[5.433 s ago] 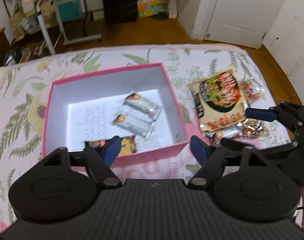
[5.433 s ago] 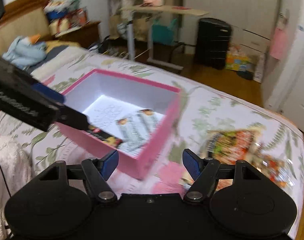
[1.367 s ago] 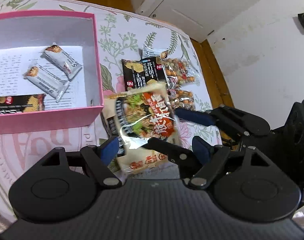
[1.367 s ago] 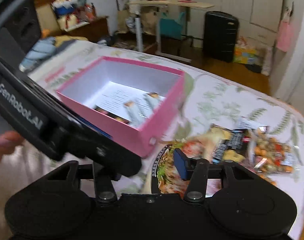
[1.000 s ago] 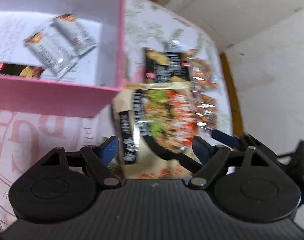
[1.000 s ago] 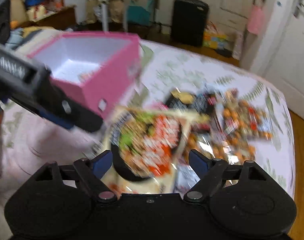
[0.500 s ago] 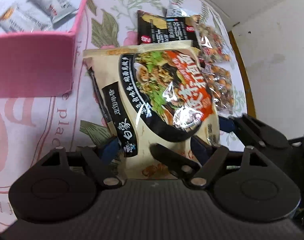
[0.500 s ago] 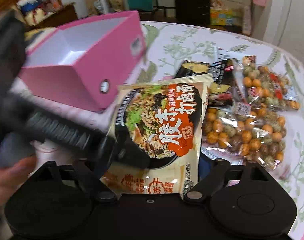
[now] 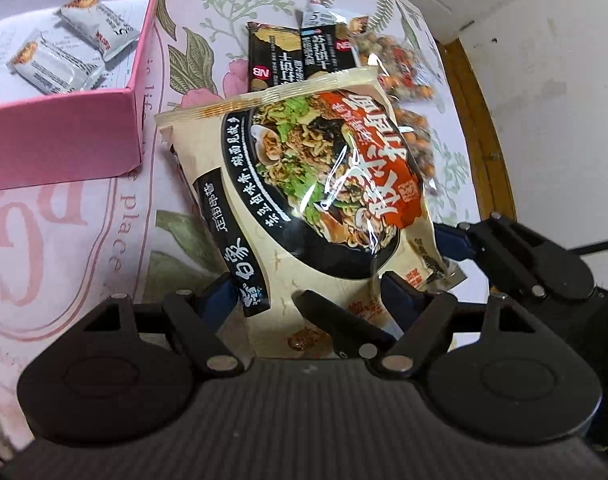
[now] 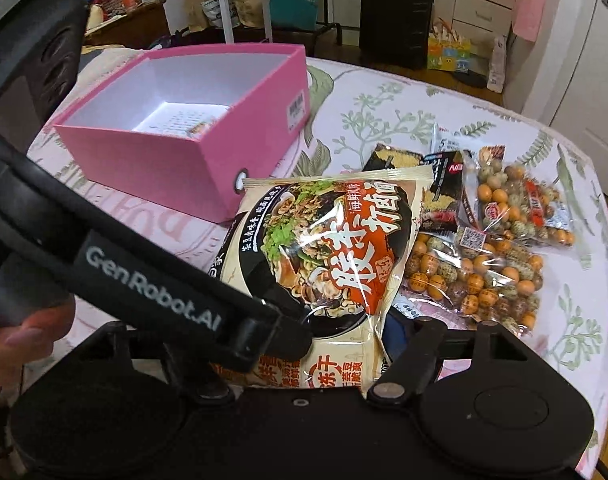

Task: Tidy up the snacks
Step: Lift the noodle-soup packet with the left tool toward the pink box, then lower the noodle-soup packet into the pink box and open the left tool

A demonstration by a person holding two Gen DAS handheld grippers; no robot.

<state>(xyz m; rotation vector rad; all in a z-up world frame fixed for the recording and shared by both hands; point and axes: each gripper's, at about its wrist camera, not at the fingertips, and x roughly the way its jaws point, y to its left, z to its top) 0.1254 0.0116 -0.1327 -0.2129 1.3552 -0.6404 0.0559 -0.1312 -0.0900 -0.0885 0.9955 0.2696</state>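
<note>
Noodle packet [image 9: 304, 184] overlapping peanut bags [image 10: 500, 248], pink box [image 9: 64, 136] beside.

Both matte black plastic tongs, left [image 9: 310, 298] and right [image 10: 300, 334], have blue finger pads [image 9: 400, 300], silver pivot screws and white "GenRobot.AI" lettering [image 10: 152, 286].

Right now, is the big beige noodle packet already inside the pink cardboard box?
No, the big beige noodle packet sits outside the pink cardboard box, beside its corner.
</note>
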